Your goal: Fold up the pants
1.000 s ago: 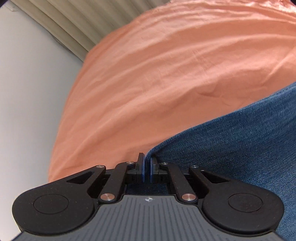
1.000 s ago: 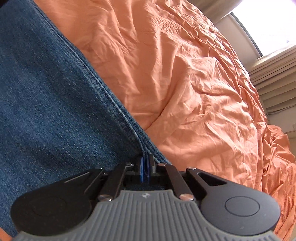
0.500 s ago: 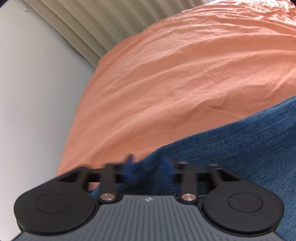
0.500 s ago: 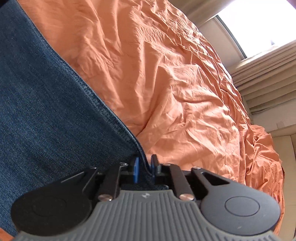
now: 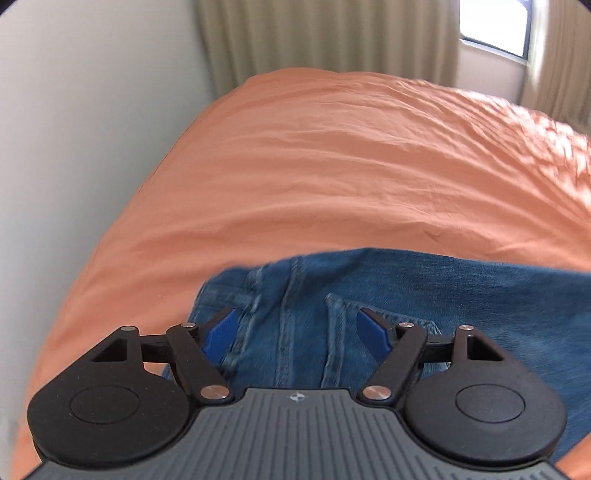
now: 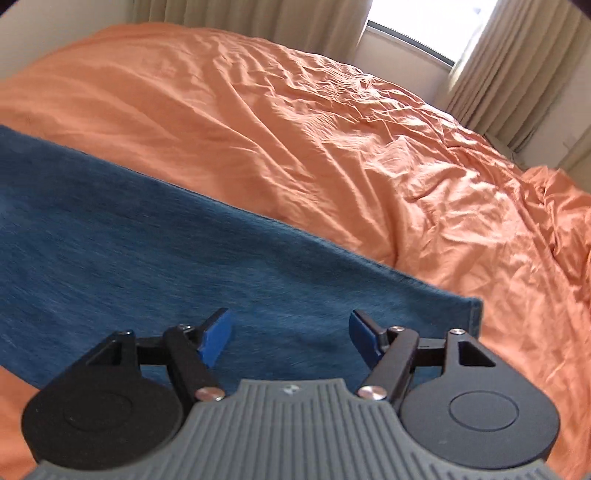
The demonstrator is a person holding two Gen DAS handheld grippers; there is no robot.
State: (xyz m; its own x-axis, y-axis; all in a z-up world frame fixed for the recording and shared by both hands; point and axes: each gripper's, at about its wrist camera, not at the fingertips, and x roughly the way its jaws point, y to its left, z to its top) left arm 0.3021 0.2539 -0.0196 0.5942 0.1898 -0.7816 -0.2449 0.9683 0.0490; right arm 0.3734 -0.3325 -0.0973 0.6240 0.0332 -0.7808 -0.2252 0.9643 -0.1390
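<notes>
Blue denim pants [image 5: 406, 288] lie flat on an orange bedsheet [image 5: 332, 166]. The left wrist view shows the waist end with seams and a pocket. My left gripper [image 5: 297, 326] is open and empty, just above that end. In the right wrist view the pants [image 6: 147, 236] stretch as a long leg panel with the hem at the right. My right gripper [image 6: 290, 330] is open and empty above the leg near the hem.
The orange sheet [image 6: 369, 129] is wrinkled, more so toward the right. A white wall [image 5: 74, 129] runs along the bed's left side. Beige curtains [image 5: 325, 37] and a bright window [image 6: 413, 26] stand behind the bed.
Both grippers were shut on the edge of the pants; they have opened, let go of the denim and lifted and tilted up. The pants now lie flat on the sheet.
</notes>
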